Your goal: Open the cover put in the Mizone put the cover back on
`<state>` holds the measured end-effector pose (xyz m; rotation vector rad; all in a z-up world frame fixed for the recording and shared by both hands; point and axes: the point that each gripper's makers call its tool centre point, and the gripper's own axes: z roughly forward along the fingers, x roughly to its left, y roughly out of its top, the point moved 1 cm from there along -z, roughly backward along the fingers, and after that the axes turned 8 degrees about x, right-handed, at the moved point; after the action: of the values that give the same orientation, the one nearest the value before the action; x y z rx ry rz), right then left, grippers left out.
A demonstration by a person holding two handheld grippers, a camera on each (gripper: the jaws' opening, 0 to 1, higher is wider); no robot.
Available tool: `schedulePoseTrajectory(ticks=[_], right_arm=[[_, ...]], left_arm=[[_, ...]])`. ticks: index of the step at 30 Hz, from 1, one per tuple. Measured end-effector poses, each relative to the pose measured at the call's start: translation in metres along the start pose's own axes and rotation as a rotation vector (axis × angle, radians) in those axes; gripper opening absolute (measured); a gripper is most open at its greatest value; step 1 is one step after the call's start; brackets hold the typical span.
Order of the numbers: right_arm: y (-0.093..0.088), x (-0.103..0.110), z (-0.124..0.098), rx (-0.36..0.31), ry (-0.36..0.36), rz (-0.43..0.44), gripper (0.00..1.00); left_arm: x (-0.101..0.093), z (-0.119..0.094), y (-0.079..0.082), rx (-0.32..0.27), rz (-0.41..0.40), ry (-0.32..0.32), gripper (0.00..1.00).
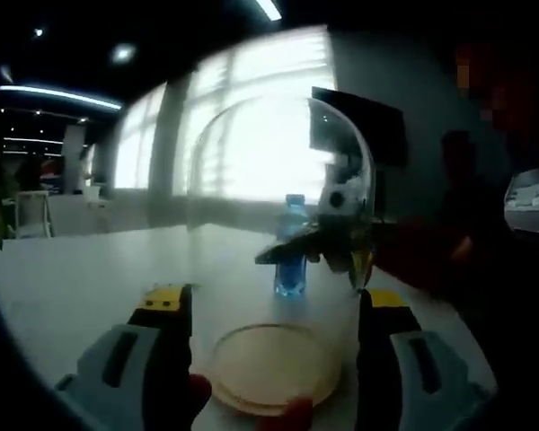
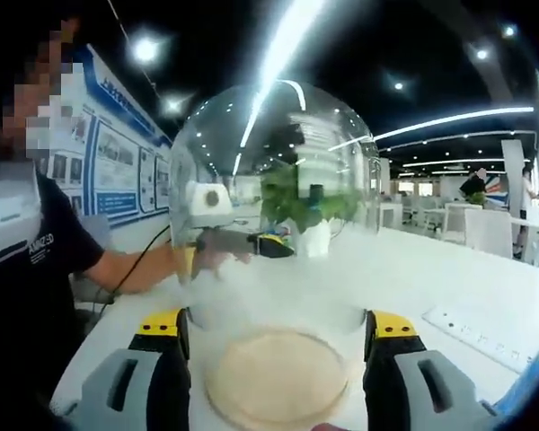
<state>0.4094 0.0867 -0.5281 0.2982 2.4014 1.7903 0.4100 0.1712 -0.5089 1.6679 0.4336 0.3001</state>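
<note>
Two views look at one glass dome from opposite sides. From the left gripper view, the left gripper (image 1: 274,310) has its jaws spread wide, with nothing held, either side of a round wooden base (image 1: 274,366) lying on the white desk (image 1: 90,269). The clear dome cover (image 1: 283,180) hangs lifted and tilted above the base, and through it the blue Mizone bottle (image 1: 291,247) stands upright on the desk beyond, with the right gripper (image 1: 319,241) dark in front of it at the dome's rim; whether that gripper clamps the rim cannot be told. From the right gripper view, the right gripper (image 2: 277,328) shows jaws wide apart flanking the wooden base (image 2: 277,377), the dome cover (image 2: 274,197) rising over it. Through the glass, the left gripper (image 2: 242,242) appears in a person's hand (image 2: 184,260), with a green plant (image 2: 310,206) behind.
</note>
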Motion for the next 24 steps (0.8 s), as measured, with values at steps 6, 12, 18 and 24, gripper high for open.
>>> schedulePoseTrajectory(ticks=[6, 12, 18, 24], right_arm=[[-0.0016, 0.0002, 0.0029, -0.032, 0.012, 0.017, 0.75], [-0.0007, 0.0002, 0.0042, -0.05, 0.031, 0.029, 0.75], [-0.0014, 0.0005, 0.0046, -0.075, 0.045, 0.045, 0.76], [-0.0015, 0.0006, 0.0037, -0.078, 0.051, 0.049, 0.76]], left_arm=[[-0.0003, 0.0002, 0.0004, -0.007, -0.004, -0.004, 0.63], [-0.0014, -0.0006, 0.0, -0.015, -0.004, 0.003, 0.63], [-0.0013, -0.0023, -0.0024, -0.036, -0.036, -0.005, 0.62], [-0.0022, -0.0016, -0.004, -0.04, -0.05, 0.009, 0.62]])
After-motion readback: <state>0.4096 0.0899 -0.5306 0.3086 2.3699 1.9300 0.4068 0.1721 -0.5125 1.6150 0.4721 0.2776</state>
